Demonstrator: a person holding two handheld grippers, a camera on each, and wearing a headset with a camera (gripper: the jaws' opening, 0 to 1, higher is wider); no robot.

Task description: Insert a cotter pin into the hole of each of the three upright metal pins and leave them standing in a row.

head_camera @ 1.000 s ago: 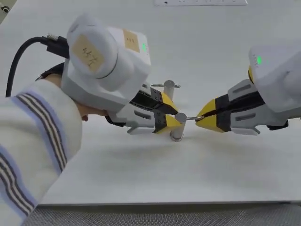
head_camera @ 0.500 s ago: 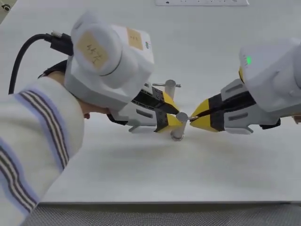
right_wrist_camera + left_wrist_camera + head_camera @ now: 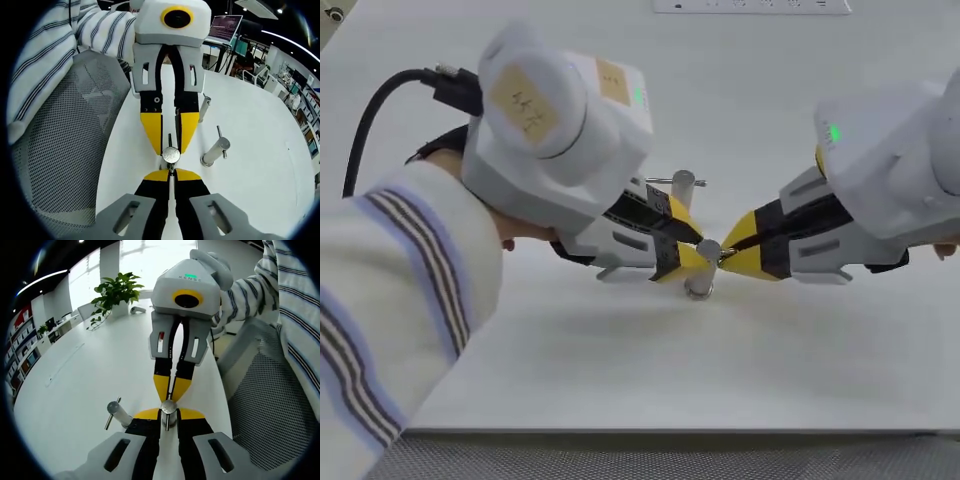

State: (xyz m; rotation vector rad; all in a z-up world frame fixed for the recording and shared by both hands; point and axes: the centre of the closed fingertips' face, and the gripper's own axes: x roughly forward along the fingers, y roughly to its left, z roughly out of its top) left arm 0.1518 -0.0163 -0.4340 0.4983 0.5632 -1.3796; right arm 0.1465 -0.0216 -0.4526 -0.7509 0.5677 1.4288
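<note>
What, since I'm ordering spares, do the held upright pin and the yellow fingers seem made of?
The pin: metal, probably steel; silver-grey with a bright sheen on its flat top. The fingers: yellow tips look like matte plastic or rubber; no glare, so I can't tell which.

White table (image 3: 620,370), long, w/ what looks like a socket strip (image 3: 750,5) lying flat near its far edge. Grey mesh chair (image 3: 260,405) just beside the near edge. Potted plant (image 3: 116,290) at the table's end by a bright window (image 3: 145,252). Bookshelves (image 3: 22,347) along one wall, lit monitor (image 3: 227,27) opp.
</note>
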